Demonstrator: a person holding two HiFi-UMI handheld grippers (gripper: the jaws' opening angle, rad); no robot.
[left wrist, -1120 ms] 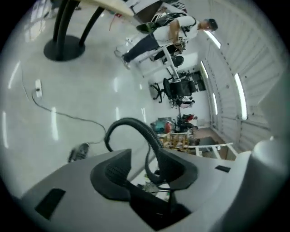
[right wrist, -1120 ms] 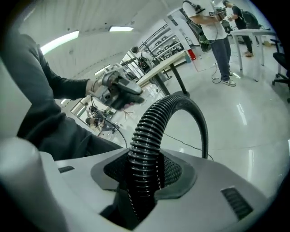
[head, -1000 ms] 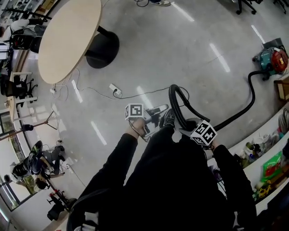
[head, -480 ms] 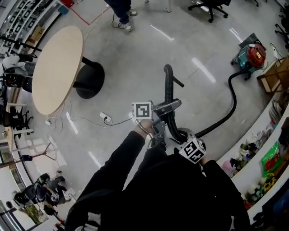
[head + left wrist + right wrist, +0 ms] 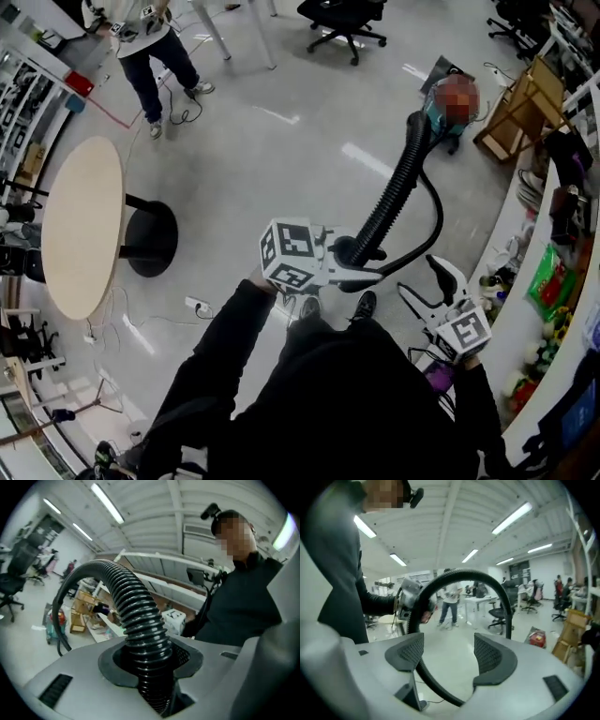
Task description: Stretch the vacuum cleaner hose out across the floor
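One ribbed hose [image 5: 394, 192] arcs from the vacuum cleaner [image 5: 436, 117] toward the person. The left gripper [image 5: 342, 258] has just been closing and clamps the far end. The right gripper [image 5: 427, 291] has just opened, gripping nothing. The hose is probably light and springy (ribs aid grip), best held farthest from the cleaner.

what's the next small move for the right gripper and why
Probably bring the right gripper onto the hose farther along and close. Its jaws have just opened and grip nothing; the hose arcs beyond them. The left gripper, jaws just closed further, clamps the hose in the air, so a second grip would help pull it straight.
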